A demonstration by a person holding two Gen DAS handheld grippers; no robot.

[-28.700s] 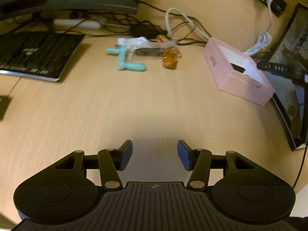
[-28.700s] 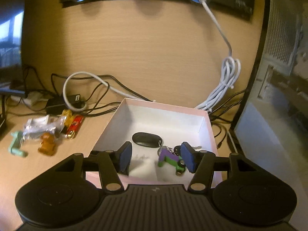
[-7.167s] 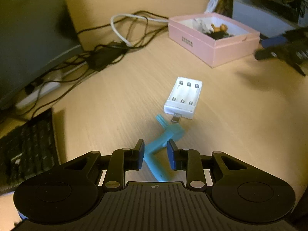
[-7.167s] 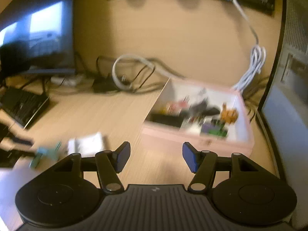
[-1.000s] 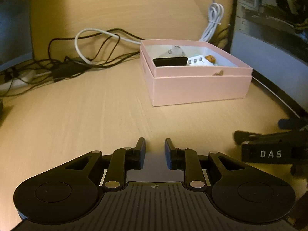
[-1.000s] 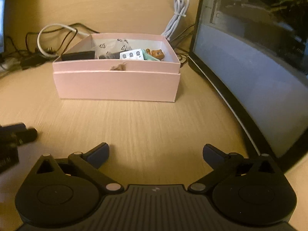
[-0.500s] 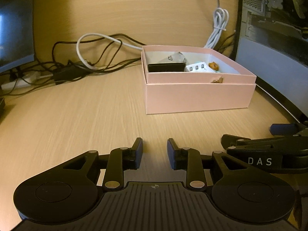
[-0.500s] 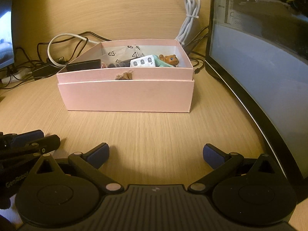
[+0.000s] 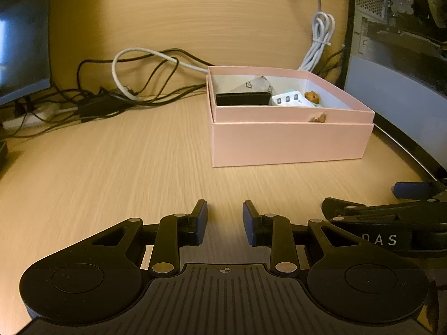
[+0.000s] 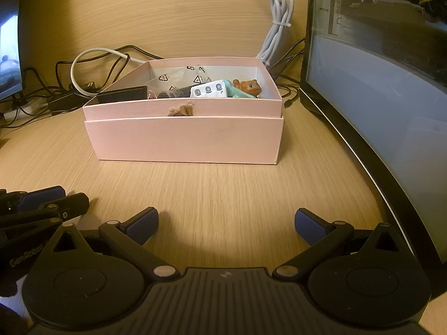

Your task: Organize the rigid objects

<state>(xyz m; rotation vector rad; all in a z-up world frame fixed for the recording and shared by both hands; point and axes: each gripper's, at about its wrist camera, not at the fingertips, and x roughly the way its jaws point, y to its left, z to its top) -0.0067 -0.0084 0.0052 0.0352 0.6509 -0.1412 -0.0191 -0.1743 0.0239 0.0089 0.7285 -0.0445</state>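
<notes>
Looking along the left gripper (image 9: pixel 225 222), narrow jaws hold nothing, hovering over bare surface (image 9: pixel 125 167) short of the pink box (image 9: pixel 290 142). From the right gripper (image 10: pixel 226 224), jaws wide and empty, the charger (image 10: pixel 211 89) and bear figure (image 10: pixel 247 86) lie inside that box; a careless nudge could shove it into the cables (image 10: pixel 92 83) behind.

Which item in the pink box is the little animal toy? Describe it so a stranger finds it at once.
Start at the pink box on the wooden desk, beside the computer case. Look in its far right corner: the orange-brown animal figure lies there, past the white battery holder. Nothing else in the box has a face.
</notes>
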